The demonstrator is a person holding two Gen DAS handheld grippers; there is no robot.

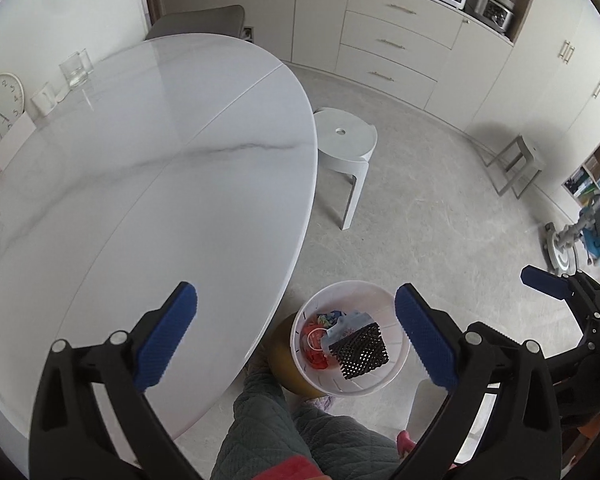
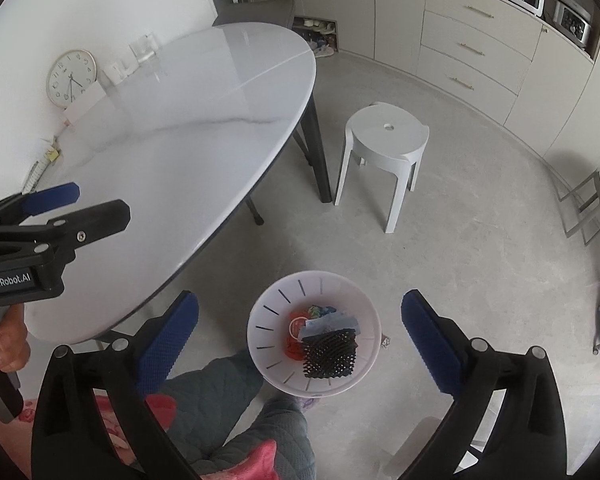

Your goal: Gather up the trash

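A white slotted trash bin (image 1: 395, 364) stands on the floor beside the table; it also shows in the right wrist view (image 2: 268, 320). Inside lie a black mesh piece (image 1: 359, 352) (image 2: 329, 354), a red wrapper (image 1: 313, 346) (image 2: 294, 340) and a blue-white packet (image 1: 343, 326) (image 2: 327, 326). My left gripper (image 1: 296, 332) is open and empty, held high above the table edge and bin. My right gripper (image 2: 300, 336) is open and empty, above the bin. The left gripper shows from the side in the right wrist view (image 2: 76, 204).
The white marble oval table (image 1: 160, 184) (image 2: 172, 140) carries a clock (image 2: 71, 76), glasses (image 1: 76, 66) and small items at its far wall edge. A white stool (image 1: 345, 140) (image 2: 385, 136) stands on the floor. The person's legs (image 2: 236, 412) are below. Cabinets line the back.
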